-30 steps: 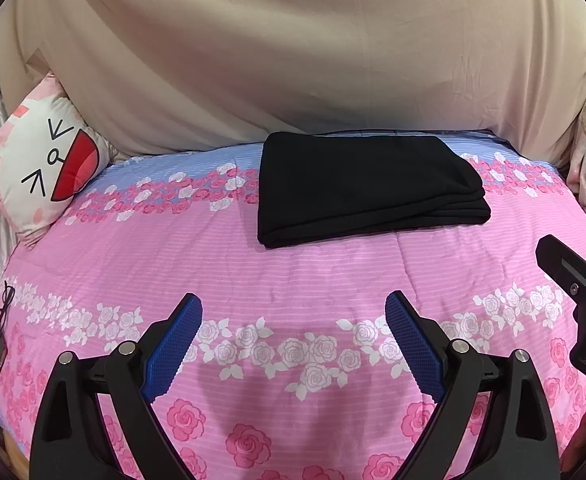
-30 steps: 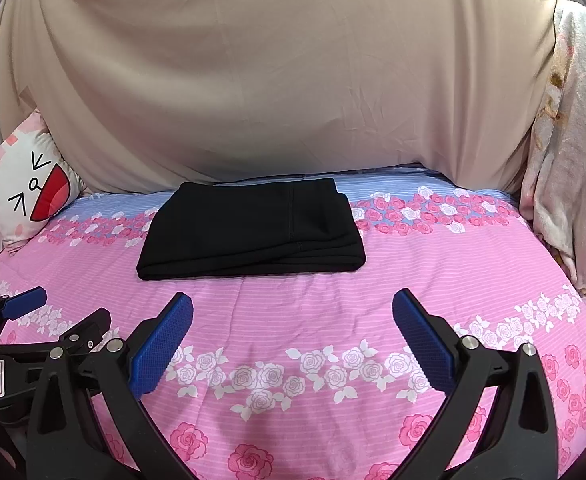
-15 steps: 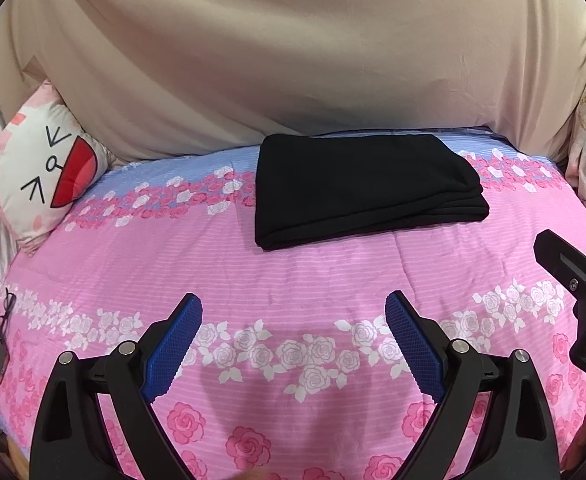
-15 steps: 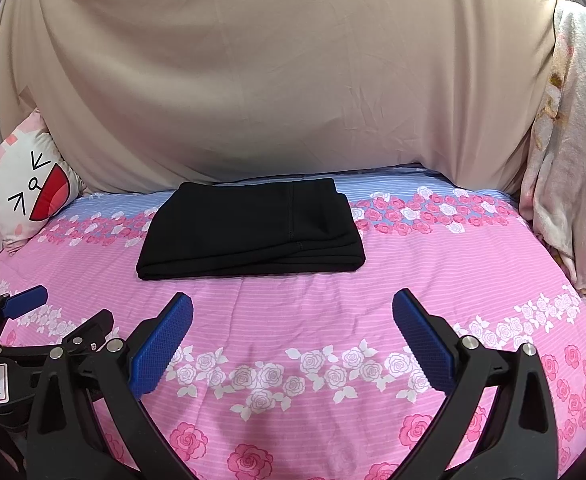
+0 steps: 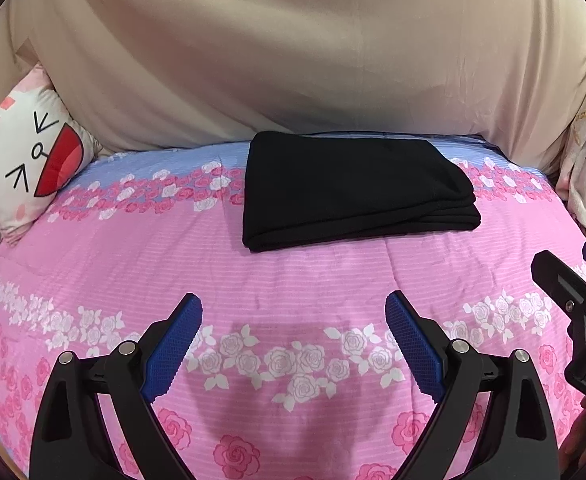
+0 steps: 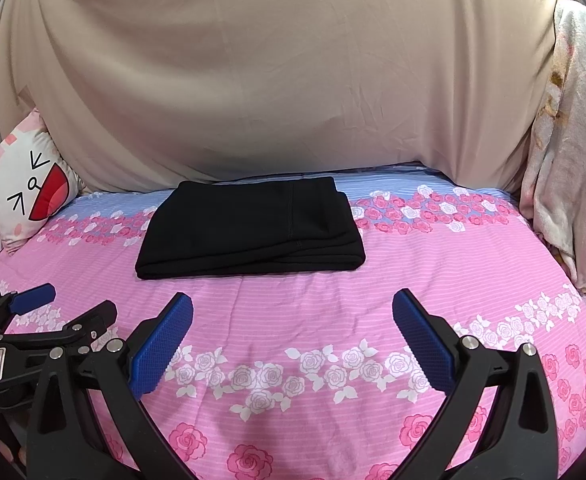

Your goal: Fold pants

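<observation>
Floral quilt [image 5: 293, 280], folded black knit pants [image 5: 353, 188]

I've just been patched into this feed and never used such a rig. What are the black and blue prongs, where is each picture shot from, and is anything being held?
There is no robot arm: a person holds a hand-held claw in each hand, each with a fisheye camera looking forward along its two fingers. One picture looks out from the left claw, the other from the right claw. The blue parts are grip pads. Both claws are open and hold nothing. Ahead, on a pink rose-print bedspread, lie the black pants, already folded into a neat rectangle. A cat-face pillow sits at the far left, and the other claw pokes into each view's edge.
</observation>
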The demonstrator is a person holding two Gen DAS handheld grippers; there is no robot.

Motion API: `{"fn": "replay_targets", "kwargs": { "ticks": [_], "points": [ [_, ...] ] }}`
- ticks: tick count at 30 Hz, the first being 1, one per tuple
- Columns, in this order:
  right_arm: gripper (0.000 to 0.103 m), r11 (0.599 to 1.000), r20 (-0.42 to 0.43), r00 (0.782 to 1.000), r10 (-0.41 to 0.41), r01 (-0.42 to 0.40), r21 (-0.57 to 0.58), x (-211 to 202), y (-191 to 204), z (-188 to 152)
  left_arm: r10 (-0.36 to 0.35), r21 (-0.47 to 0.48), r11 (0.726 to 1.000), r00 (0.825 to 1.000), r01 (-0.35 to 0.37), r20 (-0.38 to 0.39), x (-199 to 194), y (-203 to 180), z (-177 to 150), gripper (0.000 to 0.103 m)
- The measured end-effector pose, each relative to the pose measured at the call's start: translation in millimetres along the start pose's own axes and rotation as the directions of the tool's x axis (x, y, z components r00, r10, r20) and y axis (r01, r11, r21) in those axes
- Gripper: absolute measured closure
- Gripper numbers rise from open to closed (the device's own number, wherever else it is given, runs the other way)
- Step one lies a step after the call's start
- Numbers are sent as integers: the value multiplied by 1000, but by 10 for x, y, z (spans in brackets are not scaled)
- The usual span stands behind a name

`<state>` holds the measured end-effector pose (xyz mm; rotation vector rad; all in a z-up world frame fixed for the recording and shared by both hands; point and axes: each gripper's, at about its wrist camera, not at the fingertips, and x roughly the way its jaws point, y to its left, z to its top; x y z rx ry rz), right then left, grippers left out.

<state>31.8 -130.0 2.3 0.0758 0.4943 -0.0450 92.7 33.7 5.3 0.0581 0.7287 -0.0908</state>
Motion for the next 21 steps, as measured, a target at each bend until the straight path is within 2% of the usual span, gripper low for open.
{"fn": "replay_targets", "kwargs": {
  "ticks": [4,7,10,14,16,21],
  "points": [
    [5,1000,1,1000,0,0,1,-3,3,0,12,1,1000,999,-12,43,-25,-6,-3,12],
    [5,1000,0,1000,2,-2,1,4,-5,-6,-12,-24,1000,997,14,72,-53,18,3,12],
    [5,1000,1,1000,3,-3,-2,11,-14,9,-42,-27,999,997,44,62,-34,26,21,12],
    [5,1000,1,1000,1,-1,0,16,-34,13,16,4,1000,997,-16,76,-54,-10,6,12],
    [5,1000,0,1000,0,0,1,17,-52,16,70,14,997,997,-70,46,-33,-14,2,12],
    [5,1000,-1,1000,2,-2,0,11,-69,15,39,18,999,999,-39,20,-41,8,-52,12]
  ]
}}
